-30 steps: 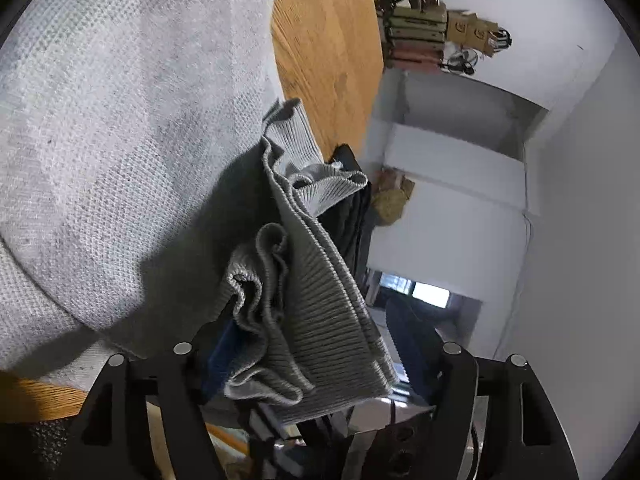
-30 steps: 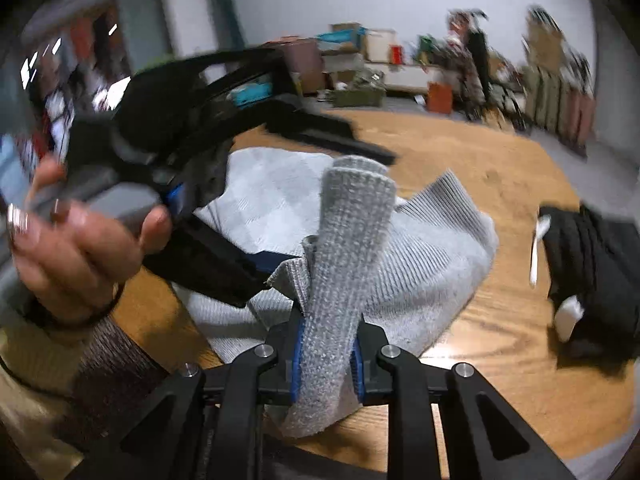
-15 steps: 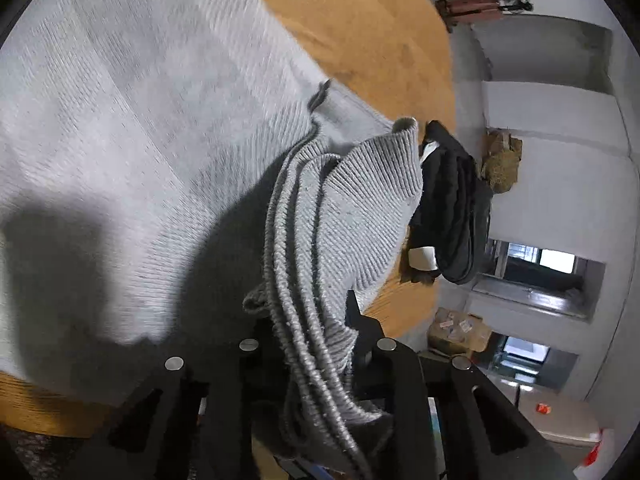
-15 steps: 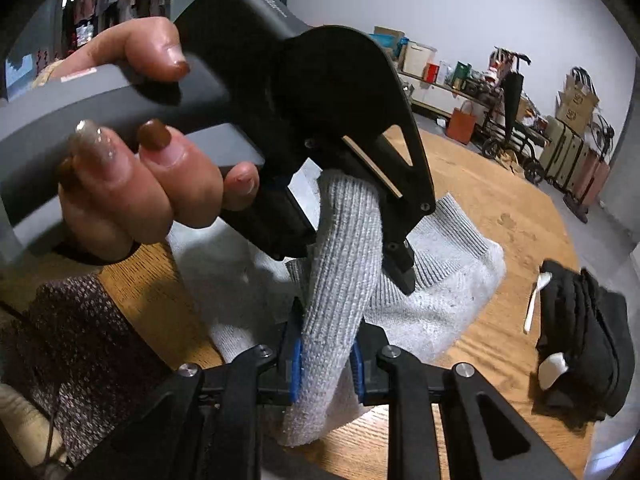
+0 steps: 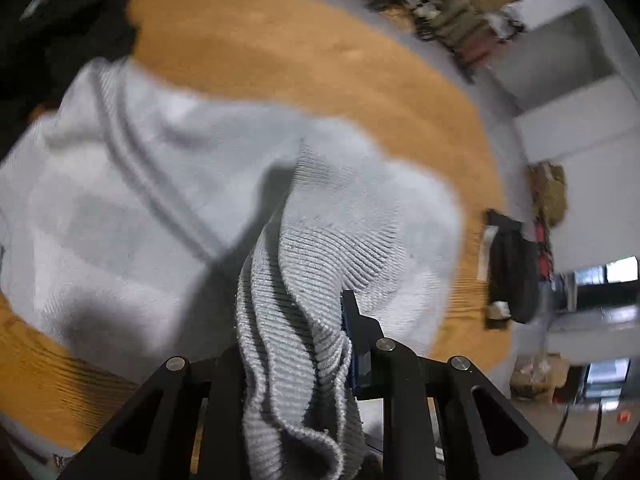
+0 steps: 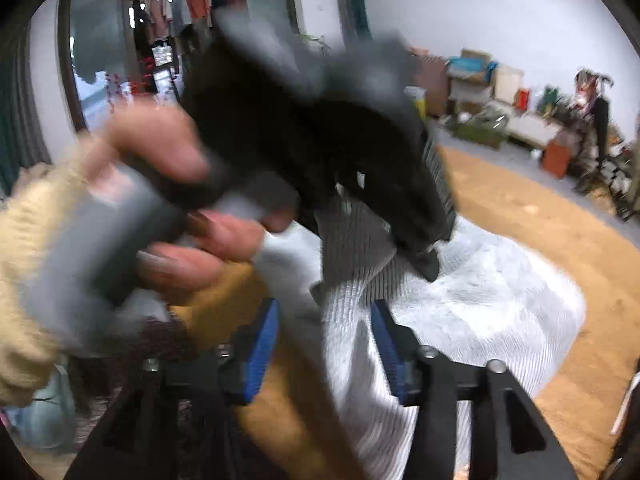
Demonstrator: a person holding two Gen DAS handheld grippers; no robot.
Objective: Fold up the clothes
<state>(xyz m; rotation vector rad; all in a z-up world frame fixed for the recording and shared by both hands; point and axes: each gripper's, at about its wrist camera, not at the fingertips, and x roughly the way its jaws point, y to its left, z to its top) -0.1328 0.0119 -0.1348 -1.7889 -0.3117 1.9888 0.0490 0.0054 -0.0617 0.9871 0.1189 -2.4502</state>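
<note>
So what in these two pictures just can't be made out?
- Left wrist view: the grey sweater bunched between the jaws hides their left pad.
- Left wrist view: the dark clothes at the table edge are blurred.
- Right wrist view: the hand and the left gripper are smeared by motion.

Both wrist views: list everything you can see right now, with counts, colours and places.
grey knit sweater: one, light grey, spread on the table, one ribbed fold lifted
table: one, orange-brown wood, under the sweater
black garment: one, folded, at the table's right edge in the left view
background clutter: boxes and bags, mixed colours, along the far wall
hanging clothes: several, mixed colours, behind the glass
left tongs: black, shut on the ribbed fold
right tongs: black with blue pads, opening, fold between them unpressed
hand: one, cream knit cuff, holding the left tongs
</note>
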